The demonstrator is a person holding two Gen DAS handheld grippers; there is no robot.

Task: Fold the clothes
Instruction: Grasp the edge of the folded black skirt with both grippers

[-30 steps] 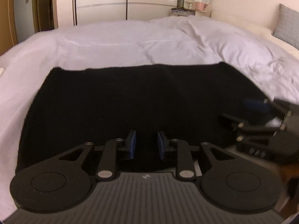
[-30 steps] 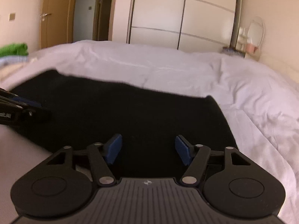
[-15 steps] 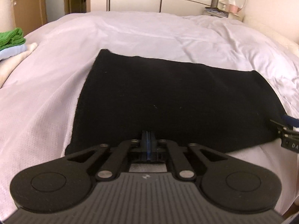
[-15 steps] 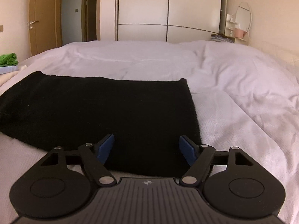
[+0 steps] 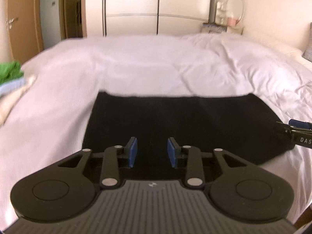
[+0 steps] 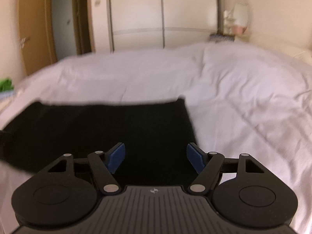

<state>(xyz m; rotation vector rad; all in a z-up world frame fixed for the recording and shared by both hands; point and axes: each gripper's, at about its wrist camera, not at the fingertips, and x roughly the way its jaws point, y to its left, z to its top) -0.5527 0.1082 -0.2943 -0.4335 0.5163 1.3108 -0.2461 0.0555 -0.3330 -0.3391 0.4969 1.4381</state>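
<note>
Lying flat across the centre of both frames, black folded garment (image 5: 181, 124) on white bedspread (image 5: 148, 66). Left gripper (image 5: 152, 152) at lower centre of left wrist view, jaws apart, nothing between blue pads (image 5: 133, 152), hovering over garment's near edge. Right gripper (image 6: 156, 158) lower centre of right view, jaws spread wide, empty, above garment's right end. Green cloth pile (image 5: 9, 74) at left edge. Wardrobe (image 5: 156, 7) top centre.

The folded garment (image 5: 181, 124) lies flat on the bed (image 5: 148, 66), with a stack of clothes (image 5: 10, 78) well apart at the bed's left edge, the wardrobe (image 5: 156, 7) behind the bed, and a mirror (image 5: 235, 7) at the back right.
</note>
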